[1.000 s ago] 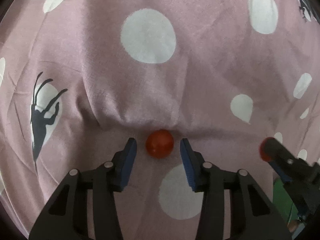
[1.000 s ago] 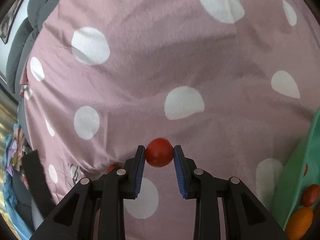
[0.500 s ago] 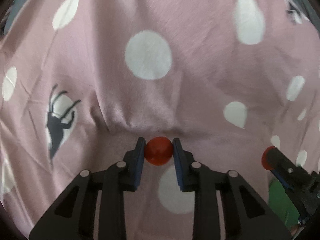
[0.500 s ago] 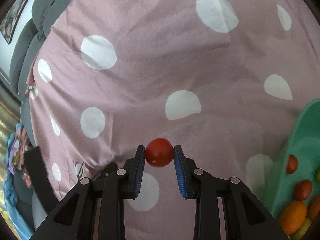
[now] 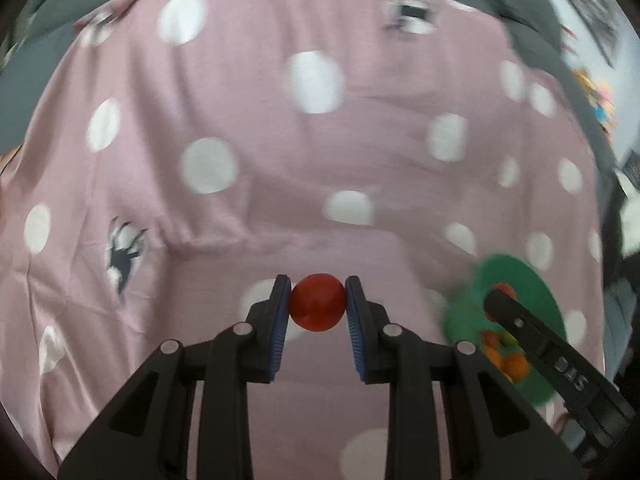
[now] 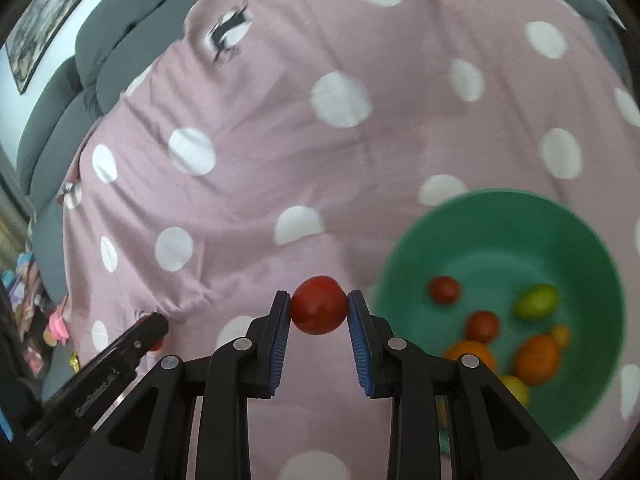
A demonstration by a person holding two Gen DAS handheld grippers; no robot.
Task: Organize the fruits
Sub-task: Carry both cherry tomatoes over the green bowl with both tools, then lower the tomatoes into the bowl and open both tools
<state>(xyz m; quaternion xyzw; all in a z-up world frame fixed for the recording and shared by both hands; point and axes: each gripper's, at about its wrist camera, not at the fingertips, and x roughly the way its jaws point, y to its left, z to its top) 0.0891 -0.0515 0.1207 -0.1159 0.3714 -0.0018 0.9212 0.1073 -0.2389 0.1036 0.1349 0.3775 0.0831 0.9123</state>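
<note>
My left gripper [image 5: 318,304] is shut on a red tomato [image 5: 317,302] and holds it above the pink dotted cloth [image 5: 256,160]. My right gripper [image 6: 319,312] is shut on a second red tomato [image 6: 319,310], just left of the green bowl [image 6: 448,240]. The bowl holds several small fruits: red tomatoes [image 6: 444,289], oranges [image 6: 536,356] and a green lime [image 6: 536,302]. In the left wrist view the bowl [image 5: 532,280] lies at the right, partly behind the right gripper's finger. The left gripper's finger shows at the lower left of the right wrist view.
The cloth covers a soft surface with folds. A grey sofa back [image 6: 72,92] runs along the far edge, with framed pictures [image 6: 44,12] on the wall. Colourful clutter [image 6: 24,292] lies off the cloth's left side.
My left gripper closed on its tomato and lifted it off the cloth. Both grippers rose, and the right one swung towards the bowl, which now shows fully.
</note>
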